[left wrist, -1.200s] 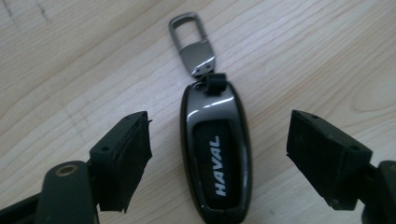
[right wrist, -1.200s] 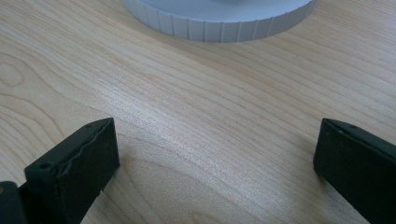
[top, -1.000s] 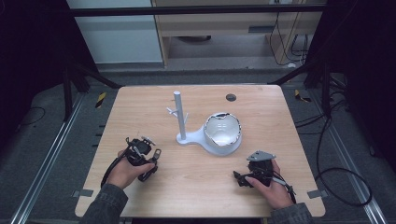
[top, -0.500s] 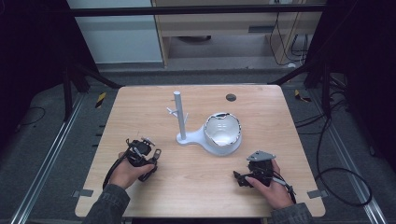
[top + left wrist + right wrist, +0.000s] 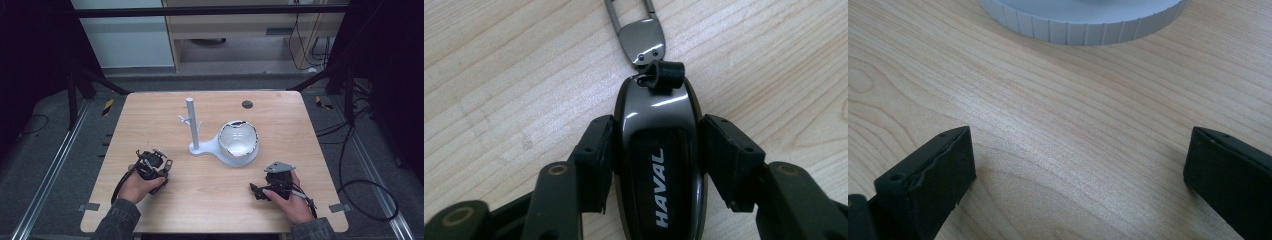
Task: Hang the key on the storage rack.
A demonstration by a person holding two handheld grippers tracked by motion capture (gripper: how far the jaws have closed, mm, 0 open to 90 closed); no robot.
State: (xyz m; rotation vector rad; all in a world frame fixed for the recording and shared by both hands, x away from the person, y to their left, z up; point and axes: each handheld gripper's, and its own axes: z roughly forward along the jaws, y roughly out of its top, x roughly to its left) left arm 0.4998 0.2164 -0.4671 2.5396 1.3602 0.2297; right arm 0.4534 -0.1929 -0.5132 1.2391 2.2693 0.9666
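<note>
A: Item one, far left. What do your left tongs (image 5: 658,165) carry?

B: A dark key fob (image 5: 659,165), lettered HAVAL, with a metal clip (image 5: 640,37) at its far end. Your left tongs have just been closing, and the pads (image 5: 596,160) now press on both flanks of the fob. It lies flat on the table (image 5: 210,200), lengthwise between the jaws, clip pointing away from your hand. In the high view the left tongs (image 5: 152,165) sit low at the table's near left.

A: Item two, centre?

B: A white stand (image 5: 192,125), an upright post with small pegs on a flat base. A white bowl (image 5: 239,142) sits beside it on the same base. Both are well apart from the fob.

A: Item three, right?

B: Your right tongs (image 5: 1073,165) stand wide open with nothing between them, just bare wood. The ribbed rim of the base (image 5: 1083,22) lies near, ahead of them. In the high view they (image 5: 265,187) rest at the near right.

A: Progress entry?

B: Grip taken, I judge; lift not yet done. The fob rests on the wood. Left to do, most likely: raise it and carry it rightwards to the stand, hanging it by the clip on a peg or setting it in the bowl. Which one, I cannot tell.
</note>
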